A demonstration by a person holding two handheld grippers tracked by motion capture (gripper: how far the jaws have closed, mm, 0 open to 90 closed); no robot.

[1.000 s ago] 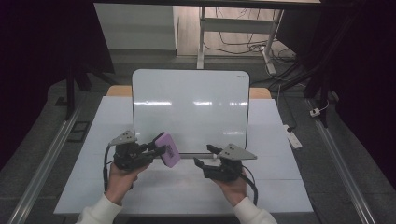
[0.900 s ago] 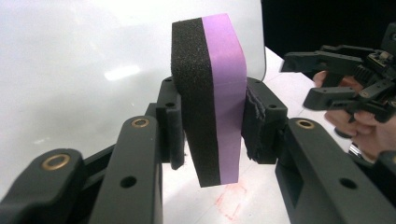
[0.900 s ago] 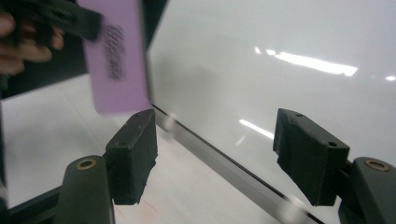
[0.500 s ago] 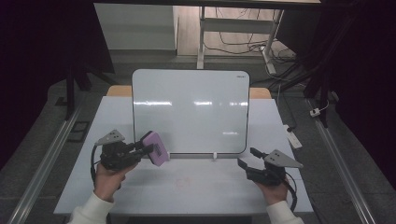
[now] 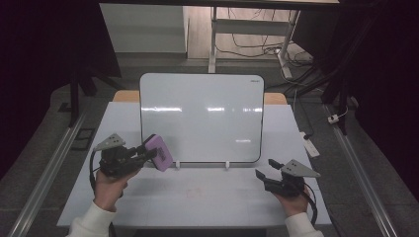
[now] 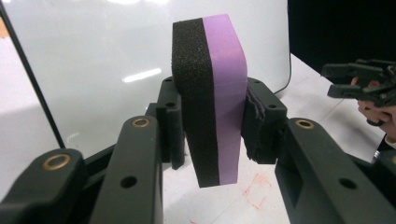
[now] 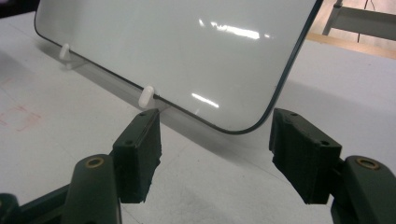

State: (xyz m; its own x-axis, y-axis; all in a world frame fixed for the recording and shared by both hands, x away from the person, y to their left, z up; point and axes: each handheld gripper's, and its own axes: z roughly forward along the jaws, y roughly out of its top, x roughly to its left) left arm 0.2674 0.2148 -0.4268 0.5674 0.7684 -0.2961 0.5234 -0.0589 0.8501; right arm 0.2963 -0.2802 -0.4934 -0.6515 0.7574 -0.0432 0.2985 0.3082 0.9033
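The eraser (image 6: 212, 100) has a purple body and a black foam face. The whiteboard (image 5: 201, 116) is plain glossy white with a thin dark rim and small white clips (image 7: 147, 96). The table (image 5: 197, 197) is white, with faint red marks (image 6: 254, 191). Both grippers are black, left gripper (image 5: 148, 154), right gripper (image 5: 267, 170), each topped by a grey plate.

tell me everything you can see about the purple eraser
The whiteboard eraser is a rounded block with a purple body and a black foam pad along one side. It is held upright off the table, clamped between the left gripper's jaws, just before the whiteboard's lower left corner. Nothing else touches it.
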